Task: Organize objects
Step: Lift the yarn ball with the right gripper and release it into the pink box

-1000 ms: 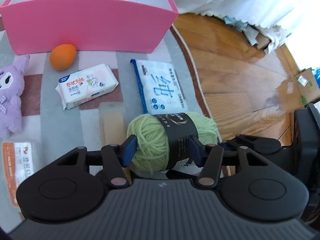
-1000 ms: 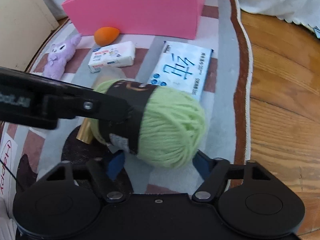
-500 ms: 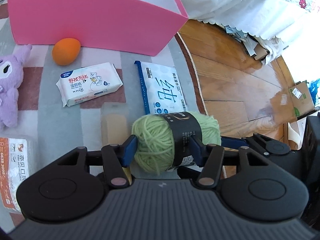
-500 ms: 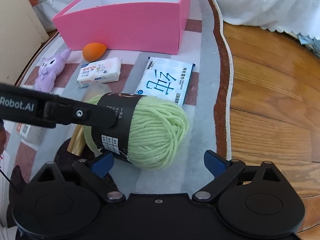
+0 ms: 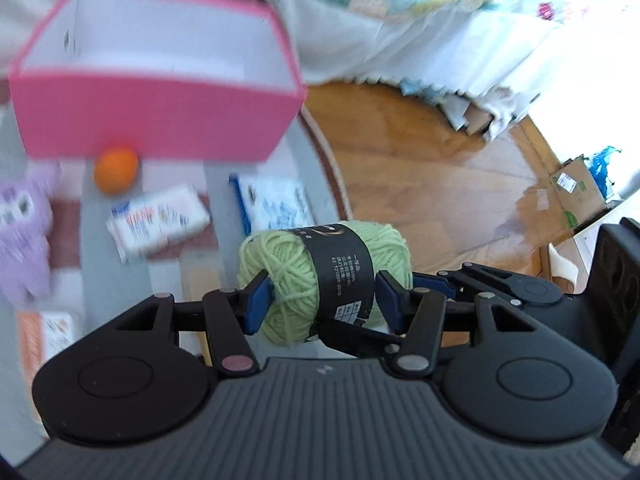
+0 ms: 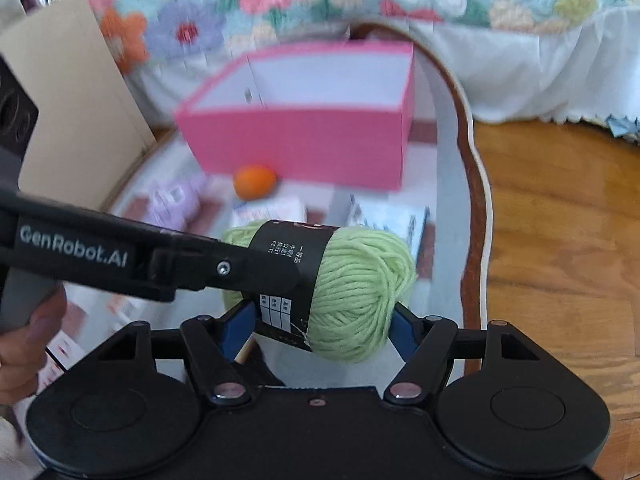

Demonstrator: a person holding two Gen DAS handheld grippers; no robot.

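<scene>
A green yarn ball (image 5: 320, 276) with a black paper band is held in the air between both grippers. My left gripper (image 5: 320, 300) is shut on it across the band. My right gripper (image 6: 320, 324) has its blue pads against the ball's two sides; the same ball shows in the right wrist view (image 6: 348, 280). The left gripper's arm crosses the right wrist view from the left. An open pink box (image 5: 160, 120), white inside, stands ahead on the rug; it also shows in the right wrist view (image 6: 304, 144).
On the rug lie an orange egg-shaped sponge (image 5: 116, 170), a white wipes pack (image 5: 160, 226), a blue-white tissue pack (image 5: 276, 204) and a purple plush toy (image 5: 20, 216). Wooden floor (image 5: 440, 200) lies to the right. A bed with white skirt and flowered quilt (image 6: 360, 0) stands behind.
Both grippers have lifted the yarn ball higher and tilted up toward the pink box. The right gripper, open half a second ago, has closed onto the ball.
</scene>
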